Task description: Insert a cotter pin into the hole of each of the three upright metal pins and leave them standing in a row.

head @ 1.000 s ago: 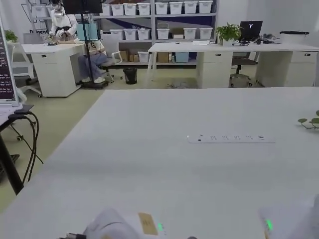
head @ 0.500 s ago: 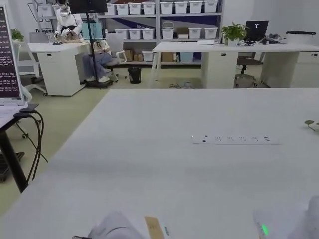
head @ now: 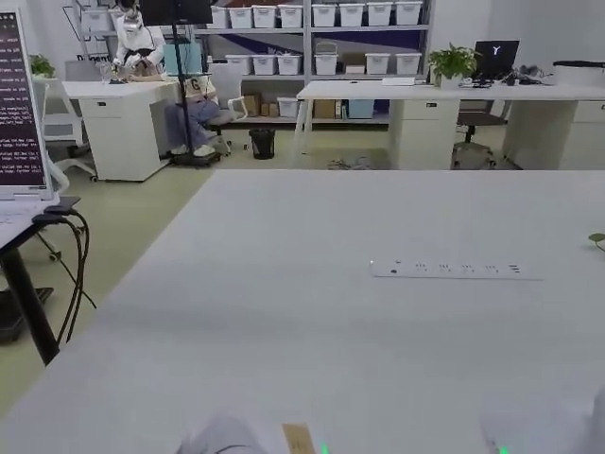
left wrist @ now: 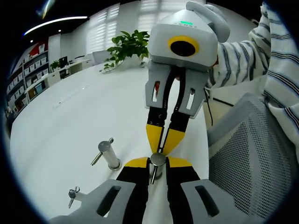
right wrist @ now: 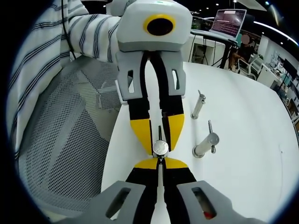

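Left gripper [left wrist: 158,164]: jaws narrow, clamped on an upright metal pin [left wrist: 158,160] close to the near table edge.
Right gripper [right wrist: 160,163]: jaws almost together, pinching a cotter pin [left wrist: 152,176] at that pin's head, tip to tip with the left gripper.
Second pin [right wrist: 204,144]: just beyond, on the far side, cotter through it.
Third pin [right wrist: 198,106]: near the second, also cottered.
Table [head: 284,312]: white, with a power strip [head: 457,270] far right.

Power strip [head: 457,270] flat on white table [head: 284,331]; mesh chair [right wrist: 60,140] beside; bins [head: 326,14] on shelves [head: 302,31].
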Demonstrator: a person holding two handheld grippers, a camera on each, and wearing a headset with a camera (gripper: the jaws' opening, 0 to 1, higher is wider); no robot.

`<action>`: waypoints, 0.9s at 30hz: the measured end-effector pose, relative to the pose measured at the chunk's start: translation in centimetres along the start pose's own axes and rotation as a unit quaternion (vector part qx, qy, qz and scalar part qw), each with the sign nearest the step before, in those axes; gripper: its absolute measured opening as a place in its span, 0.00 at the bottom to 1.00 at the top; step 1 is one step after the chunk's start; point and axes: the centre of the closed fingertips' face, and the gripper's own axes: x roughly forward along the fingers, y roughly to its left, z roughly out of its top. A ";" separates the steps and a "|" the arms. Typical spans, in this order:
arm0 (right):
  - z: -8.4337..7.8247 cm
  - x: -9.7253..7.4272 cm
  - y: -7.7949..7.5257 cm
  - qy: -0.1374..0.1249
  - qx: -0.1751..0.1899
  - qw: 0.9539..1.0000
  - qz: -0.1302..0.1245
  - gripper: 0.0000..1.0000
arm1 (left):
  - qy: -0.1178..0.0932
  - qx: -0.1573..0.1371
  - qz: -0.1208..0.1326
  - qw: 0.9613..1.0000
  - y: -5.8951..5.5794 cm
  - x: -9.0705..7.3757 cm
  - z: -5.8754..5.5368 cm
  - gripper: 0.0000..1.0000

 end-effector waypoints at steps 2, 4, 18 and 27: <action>0.0 0.0 0.0 0.001 -0.002 1.000 0.001 0.00 | -0.001 -0.007 0.000 1.000 0.0 0.0 0.0 0.09; 0.0 0.0 -0.1 0.003 -0.006 1.000 0.002 0.00 | -0.001 -0.005 0.000 1.000 0.0 0.0 0.0 0.09; 0.0 0.1 -0.1 0.005 0.004 1.000 -0.003 0.00 | 0.000 -0.006 0.004 1.000 0.0 0.1 0.0 0.10; -0.4 0.1 -0.5 -0.016 0.029 0.999 -0.038 0.28 | 0.018 0.020 0.022 0.999 -0.2 -0.1 -1.1 0.41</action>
